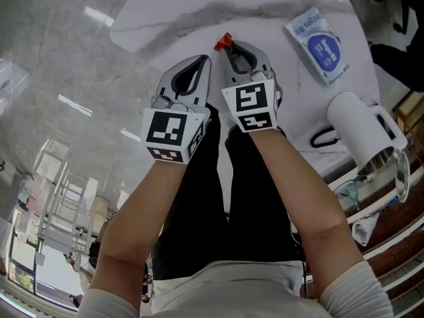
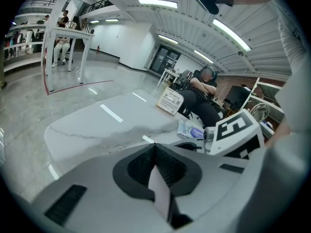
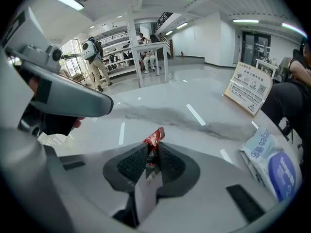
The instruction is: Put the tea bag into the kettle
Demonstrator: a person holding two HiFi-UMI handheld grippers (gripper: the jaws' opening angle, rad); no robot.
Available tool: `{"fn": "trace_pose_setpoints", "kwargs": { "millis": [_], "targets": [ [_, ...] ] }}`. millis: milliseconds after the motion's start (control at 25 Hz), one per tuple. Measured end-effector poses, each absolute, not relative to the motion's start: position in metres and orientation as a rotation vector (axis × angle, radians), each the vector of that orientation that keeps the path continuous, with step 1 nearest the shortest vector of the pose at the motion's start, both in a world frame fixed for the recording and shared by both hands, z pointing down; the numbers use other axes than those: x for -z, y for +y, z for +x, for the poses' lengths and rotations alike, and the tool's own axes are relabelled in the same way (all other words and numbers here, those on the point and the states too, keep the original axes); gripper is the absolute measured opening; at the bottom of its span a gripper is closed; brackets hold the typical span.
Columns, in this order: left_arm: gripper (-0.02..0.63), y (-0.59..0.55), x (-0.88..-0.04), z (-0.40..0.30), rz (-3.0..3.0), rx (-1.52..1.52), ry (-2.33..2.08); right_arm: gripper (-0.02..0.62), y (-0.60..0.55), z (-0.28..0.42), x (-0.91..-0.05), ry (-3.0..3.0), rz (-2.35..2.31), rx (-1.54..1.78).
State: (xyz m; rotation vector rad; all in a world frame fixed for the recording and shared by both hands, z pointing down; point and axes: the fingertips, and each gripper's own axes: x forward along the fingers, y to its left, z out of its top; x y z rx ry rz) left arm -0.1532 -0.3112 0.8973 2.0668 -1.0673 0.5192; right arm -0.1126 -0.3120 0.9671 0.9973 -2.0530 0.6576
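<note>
A small red tea bag is pinched at the tip of my right gripper, which hovers over the white marble table. In the right gripper view the tea bag pokes up from between the shut jaws of the right gripper. My left gripper is close beside it on the left, shut, with nothing showing between its pads; in its own view the left gripper has its jaws meeting at the tip. The white kettle stands at the table's right edge with its lid swung open.
A blue and white packet lies on the table to the right of the grippers. A black cord curls next to the kettle. A printed sign card stands at the far edge. The person's black trousers are below the table's near edge.
</note>
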Motion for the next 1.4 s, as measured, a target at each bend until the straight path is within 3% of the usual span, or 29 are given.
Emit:
{"fn": "trace_pose_setpoints", "kwargs": {
  "millis": [440, 960, 1400],
  "targets": [
    [0.008, -0.358, -0.799, -0.136, 2.131, -0.475, -1.096, 0.052, -0.363, -0.102, -0.833, -2.087, 1.147, -0.737],
    [0.008, -0.394, -0.608, -0.11, 2.333, -0.391, -1.083, 0.051, -0.394, -0.077, -0.607, -2.201, 1.368, -0.615],
    [0.008, -0.35, -0.449, -0.091, 2.461, -0.289, -0.979, 0.051, -0.346, -0.063, -0.438, -2.297, 1.51, -0.491]
  ]
}}
